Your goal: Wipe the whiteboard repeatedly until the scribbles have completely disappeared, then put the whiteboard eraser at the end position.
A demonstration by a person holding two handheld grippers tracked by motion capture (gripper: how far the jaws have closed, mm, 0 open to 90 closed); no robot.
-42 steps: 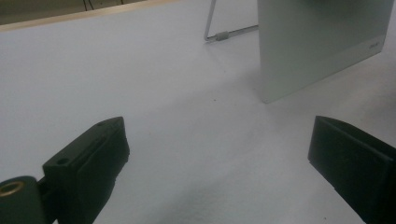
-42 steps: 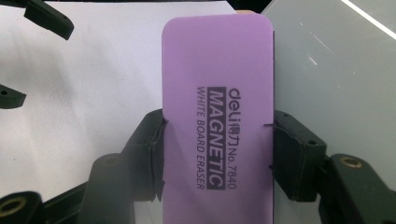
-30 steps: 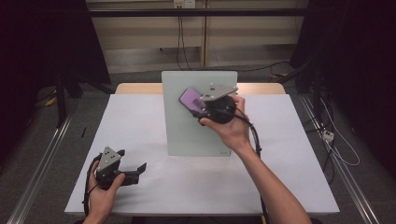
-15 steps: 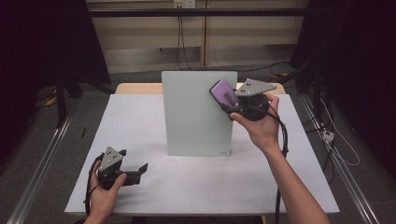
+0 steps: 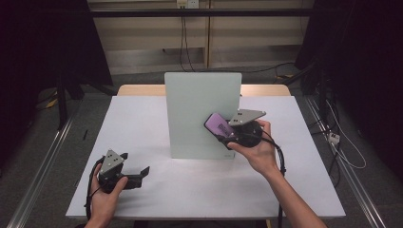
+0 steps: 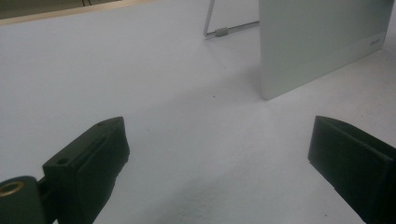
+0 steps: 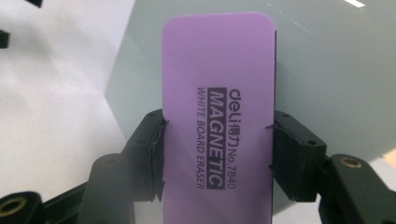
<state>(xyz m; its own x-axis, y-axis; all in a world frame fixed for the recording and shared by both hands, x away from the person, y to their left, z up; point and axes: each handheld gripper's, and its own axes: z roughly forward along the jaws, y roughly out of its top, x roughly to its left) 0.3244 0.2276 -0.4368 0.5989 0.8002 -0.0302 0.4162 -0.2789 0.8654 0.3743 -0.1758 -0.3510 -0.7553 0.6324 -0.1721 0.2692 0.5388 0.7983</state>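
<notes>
Right tool (image 5: 219,134) held up in the person's right hand (image 5: 256,151), over the right-centre of the tabletop (image 5: 199,190), in front of the lower right part of the upright whiteboard (image 5: 195,104). Its jaws are closed on the long sides of a purple eraser (image 5: 217,124). In the right gripper view the eraser (image 7: 219,107) stands lengthwise between the two black jaws, one pressed on each edge, top end well past the jaw tips. Printed text on its face reads "deli", "MAGNETIC", "WHITE BOARD ERASER", "No. 7840" (running along the length). The pale board surface (image 7: 327,70) sits right behind it; cannot tell whether the eraser touches the board. Grey three-cornered plate on top of the tool, cable trailing down past the wrist.

Left tool (image 5: 135,175) low at the near left of the tabletop, gripped by the left hand (image 5: 107,197), well apart from the board. Jaws spread wide, nothing between them. Left gripper view: the two black jaws at bottom left and bottom right, bare white tabletop (image 6: 187,140) between, the board's lower corner (image 6: 317,42) at upper right, resting on the surface. A thin metal stand leg (image 6: 219,31) shows behind the board.

Whiteboard stands upright, mid-tabletop, toward the far edge, face toward the person.
</notes>
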